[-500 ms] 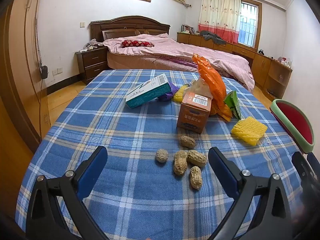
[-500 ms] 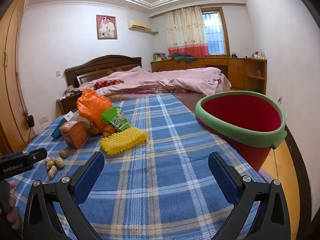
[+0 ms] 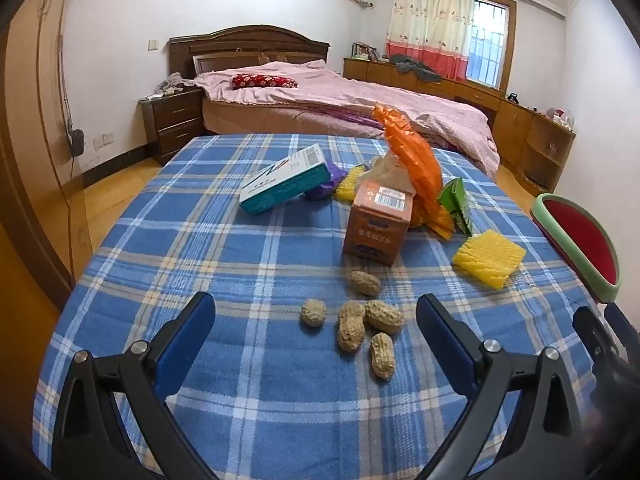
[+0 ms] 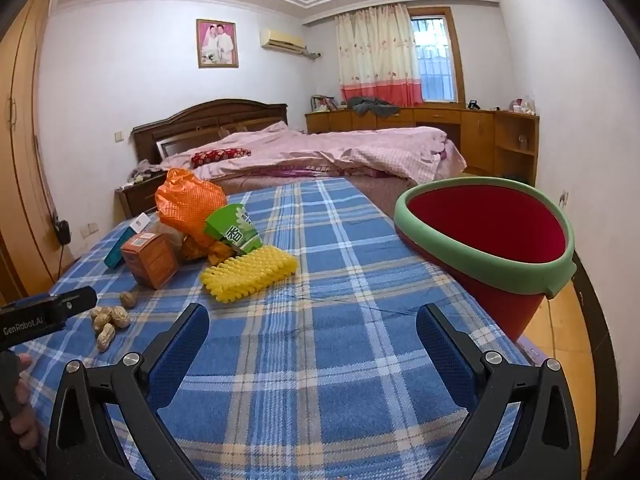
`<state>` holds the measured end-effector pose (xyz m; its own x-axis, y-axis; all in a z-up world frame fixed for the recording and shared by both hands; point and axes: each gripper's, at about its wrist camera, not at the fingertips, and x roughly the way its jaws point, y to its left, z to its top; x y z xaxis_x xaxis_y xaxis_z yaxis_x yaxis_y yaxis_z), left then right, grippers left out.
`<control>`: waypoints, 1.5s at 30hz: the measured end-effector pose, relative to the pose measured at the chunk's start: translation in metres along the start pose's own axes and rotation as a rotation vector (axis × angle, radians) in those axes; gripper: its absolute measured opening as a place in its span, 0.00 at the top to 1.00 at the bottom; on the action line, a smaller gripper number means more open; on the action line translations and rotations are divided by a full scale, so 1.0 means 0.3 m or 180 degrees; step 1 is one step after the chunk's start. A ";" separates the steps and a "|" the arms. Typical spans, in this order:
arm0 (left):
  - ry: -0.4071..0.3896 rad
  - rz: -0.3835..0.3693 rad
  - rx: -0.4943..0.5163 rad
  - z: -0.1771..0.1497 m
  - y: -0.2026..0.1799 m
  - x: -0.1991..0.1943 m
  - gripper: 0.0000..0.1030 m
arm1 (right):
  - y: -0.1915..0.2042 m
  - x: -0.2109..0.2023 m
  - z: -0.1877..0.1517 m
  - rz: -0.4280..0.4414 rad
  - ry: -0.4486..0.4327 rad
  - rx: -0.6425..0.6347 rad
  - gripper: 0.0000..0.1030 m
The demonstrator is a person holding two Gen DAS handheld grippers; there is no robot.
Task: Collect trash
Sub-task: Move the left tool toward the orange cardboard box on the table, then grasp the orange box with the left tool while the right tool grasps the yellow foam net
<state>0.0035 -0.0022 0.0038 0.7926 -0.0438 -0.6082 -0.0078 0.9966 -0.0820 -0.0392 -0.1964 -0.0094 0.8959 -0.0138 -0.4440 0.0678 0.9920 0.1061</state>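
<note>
Nothing collected yet, by the look of it: red bin with green rim (image 4: pixel 486 236) at the right edge of the table, tipped with its mouth toward the litter, inside showing bare red as far as visible. All trash still out on the blue plaid cloth (image 3: pixel 248 264). Nearest, five peanuts (image 3: pixel 354 324) in a loose cluster just ahead of the left gripper (image 3: pixel 316 330); the closest one lying long axis near-to-far, the others at mixed angles, one rounder shell a little apart to the left. Beyond them, orange carton (image 3: pixel 378 226) standing upright, barcode face on top. Left and farther, teal-and-white box (image 3: pixel 286 186) propped at a tilt on something purple, long axis running from near-left up to far-right. Behind the carton, orange mesh bag (image 3: pixel 414 168) rising tall and leaning right, green wrapper (image 3: pixel 456 200) tucked at its right. Yellow ridged pad (image 3: pixel 490 258) flat on the cloth, between the pile and the bin, long axis roughly left to right in the right wrist view. Left gripper spread wide, nothing between the pads, aimed down at the peanuts. Right gripper (image 4: pixel 312 340) likewise wide apart and empty, over bare cloth, bin ahead to its right. Everything left to do; probably peanuts first.
</note>
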 end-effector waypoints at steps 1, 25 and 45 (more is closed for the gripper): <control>-0.0006 -0.0016 0.0019 0.011 -0.002 0.003 0.03 | 0.000 -0.001 0.003 -0.0004 0.0012 -0.0003 0.00; 0.0237 -0.0286 0.0290 0.146 -0.079 0.097 0.13 | -0.042 0.006 0.145 -0.0030 0.0407 0.0227 0.00; 0.0289 -0.0657 0.0406 0.214 -0.114 0.225 0.22 | 0.024 0.225 0.214 -0.0171 0.0821 0.0144 0.00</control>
<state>0.0964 -0.0347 0.0161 0.7113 -0.2475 -0.6579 0.2298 0.9664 -0.1150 0.0501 -0.1981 0.0185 0.7493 -0.0280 -0.6616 0.1368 0.9841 0.1133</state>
